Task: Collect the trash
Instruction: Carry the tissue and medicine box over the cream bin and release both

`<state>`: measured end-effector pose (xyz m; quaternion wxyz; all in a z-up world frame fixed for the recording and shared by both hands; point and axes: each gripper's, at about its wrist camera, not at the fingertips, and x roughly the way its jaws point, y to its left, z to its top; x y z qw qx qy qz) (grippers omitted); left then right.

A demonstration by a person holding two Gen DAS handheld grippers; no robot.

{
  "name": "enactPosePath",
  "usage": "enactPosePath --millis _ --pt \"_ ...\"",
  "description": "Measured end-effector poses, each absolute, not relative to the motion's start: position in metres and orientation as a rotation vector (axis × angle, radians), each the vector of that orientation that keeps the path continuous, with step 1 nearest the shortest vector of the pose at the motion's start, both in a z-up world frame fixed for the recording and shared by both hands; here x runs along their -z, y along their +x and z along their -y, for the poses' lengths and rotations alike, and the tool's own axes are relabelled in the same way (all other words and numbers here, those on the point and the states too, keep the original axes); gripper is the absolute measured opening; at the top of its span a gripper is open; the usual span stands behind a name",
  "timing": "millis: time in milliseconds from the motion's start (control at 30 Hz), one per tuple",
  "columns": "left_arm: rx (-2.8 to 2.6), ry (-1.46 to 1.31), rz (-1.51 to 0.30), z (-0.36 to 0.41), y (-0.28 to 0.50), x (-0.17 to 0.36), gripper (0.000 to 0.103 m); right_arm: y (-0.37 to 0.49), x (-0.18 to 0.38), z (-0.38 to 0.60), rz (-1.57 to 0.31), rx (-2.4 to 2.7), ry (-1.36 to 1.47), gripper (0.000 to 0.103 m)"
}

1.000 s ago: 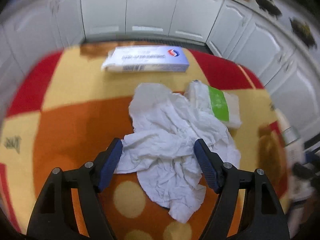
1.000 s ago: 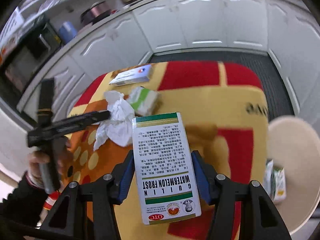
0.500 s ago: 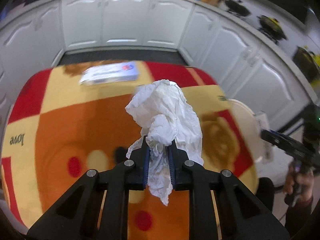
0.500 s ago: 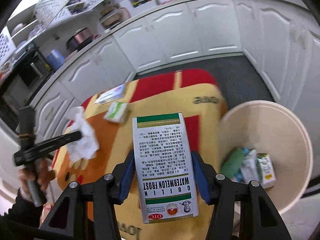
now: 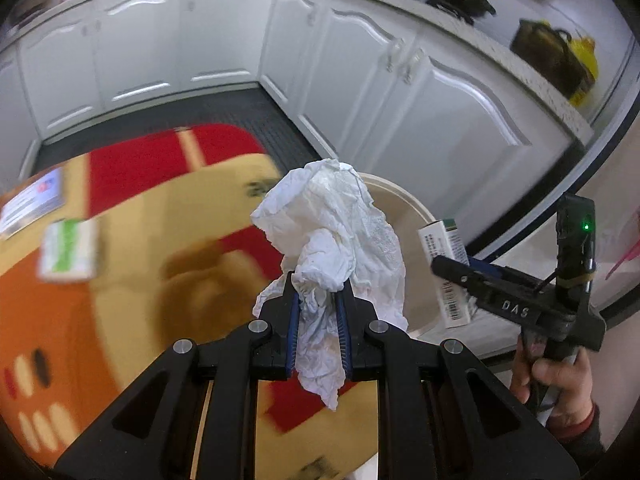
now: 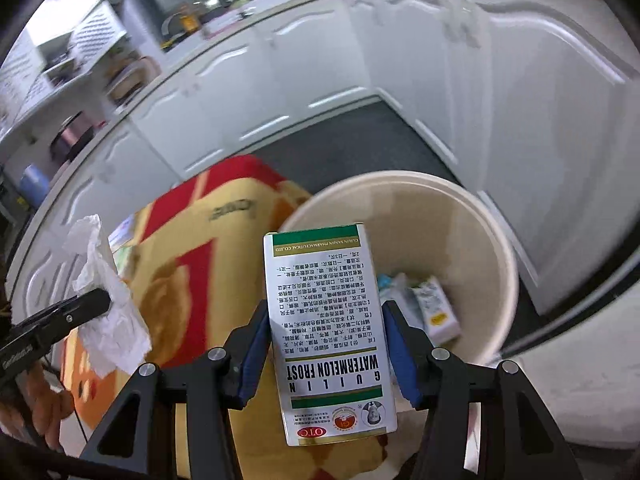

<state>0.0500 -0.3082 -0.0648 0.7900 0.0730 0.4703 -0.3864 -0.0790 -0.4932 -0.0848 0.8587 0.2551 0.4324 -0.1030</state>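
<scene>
Cabinets (image 5: 224,48): white doors run along two walls and meet in a corner, above a dark floor mat (image 6: 352,140).
Worktop (image 5: 132,280): covered in a red, orange and yellow patterned cloth; its far part is blurred in both views.
Bin (image 6: 496,240): a round cream tub just beside the worktop's edge, open at the top, with a few small cartons (image 6: 434,308) lying at its bottom.
Medicine box (image 6: 328,332): a white and green carton printed "GUILIN WATERMELON FROST", gripped by its long sides and held partly over the bin's near rim.
Tissue (image 5: 332,248): crumpled white paper pinched at its middle, its upper bulk puffing above the pads and a tail hanging below; it is in the air near the bin's rim, and whether it is over the bin or the worktop is unclear.
Left tool (image 5: 319,308): closed tight on the tissue, blue pads pressing the paper from both sides.
Right tool (image 6: 326,344): clamped on the medicine box, one pad on each long side.
Right hand (image 5: 560,376): wrapped around the right tool's handle at the edge of the left wrist view.
Flat box (image 5: 32,208): white and blue, lying on the worktop's far side, blurred.
Small pack (image 5: 68,256): white with a green band, lying on the worktop near the flat box.
</scene>
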Motion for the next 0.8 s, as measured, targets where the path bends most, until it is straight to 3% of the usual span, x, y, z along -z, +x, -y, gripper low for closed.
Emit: enactPosePath --millis 233,367,400,800 --pt "0.848 0.211 -1.039 0.370 0.054 0.089 0.016 -0.085 0.095 0.524 -0.889 0.286 0.605 0.054" --pt "0.846 0.222 -1.033 0.378 0.056 0.095 0.049 -0.083 0.100 0.532 -0.888 0.323 0.614 0.056" --pt "0.849 0.216 -1.031 0.378 0.056 0.095 0.052 -0.082 0.101 0.532 -0.890 0.331 0.611 0.057" --pt "0.807 0.207 -1.023 0.363 0.057 0.092 0.052 -0.083 0.105 0.522 -0.918 0.298 0.602 0.058"
